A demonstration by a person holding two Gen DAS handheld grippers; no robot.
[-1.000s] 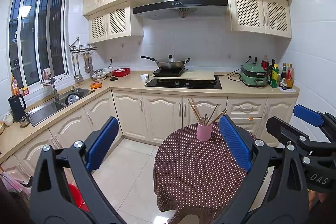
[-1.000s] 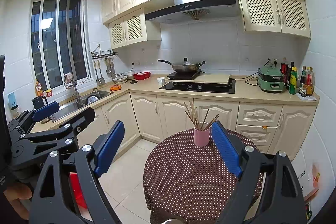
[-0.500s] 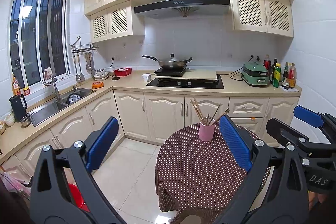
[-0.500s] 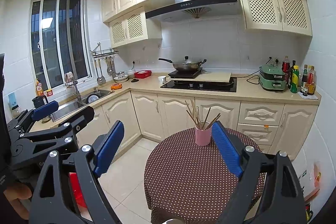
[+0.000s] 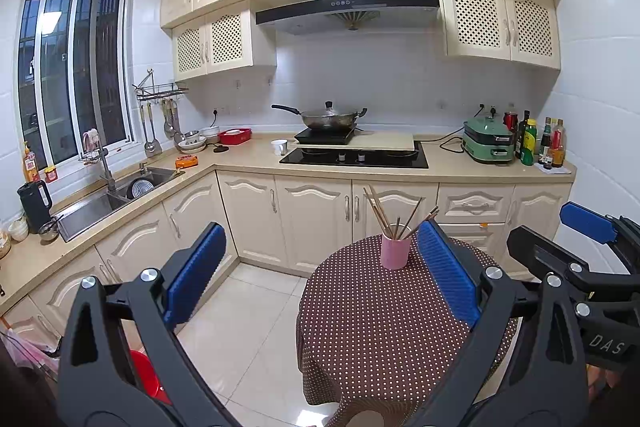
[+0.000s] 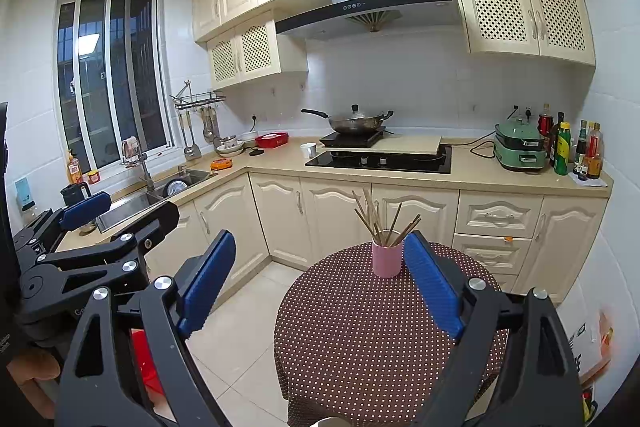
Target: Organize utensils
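A pink cup (image 5: 395, 251) (image 6: 387, 259) holding several wooden chopsticks (image 5: 384, 211) (image 6: 372, 215) stands at the far side of a round table (image 5: 380, 327) (image 6: 360, 327) covered in brown polka-dot cloth. My left gripper (image 5: 322, 227) is open and empty, held short of the table with the cup just inside its right blue pad (image 5: 448, 275). My right gripper (image 6: 320, 237) is open and empty too, with the cup next to its right pad (image 6: 432, 283). Each gripper also shows in the other's view: the right one (image 5: 544, 227) at the right edge, the left one (image 6: 128, 209) at the left.
Behind the table an L-shaped counter (image 5: 440, 167) carries a hob with a wok (image 5: 328, 117), a green appliance (image 5: 488, 143), bottles (image 5: 532, 143) and a sink (image 5: 100, 199). Ladles hang on a wall rack (image 5: 160, 123). A red bucket (image 5: 144, 375) sits on the tiled floor at lower left.
The scene has slid very slightly to the right in the left wrist view. Both grippers stay open and empty, and the cup has not moved.
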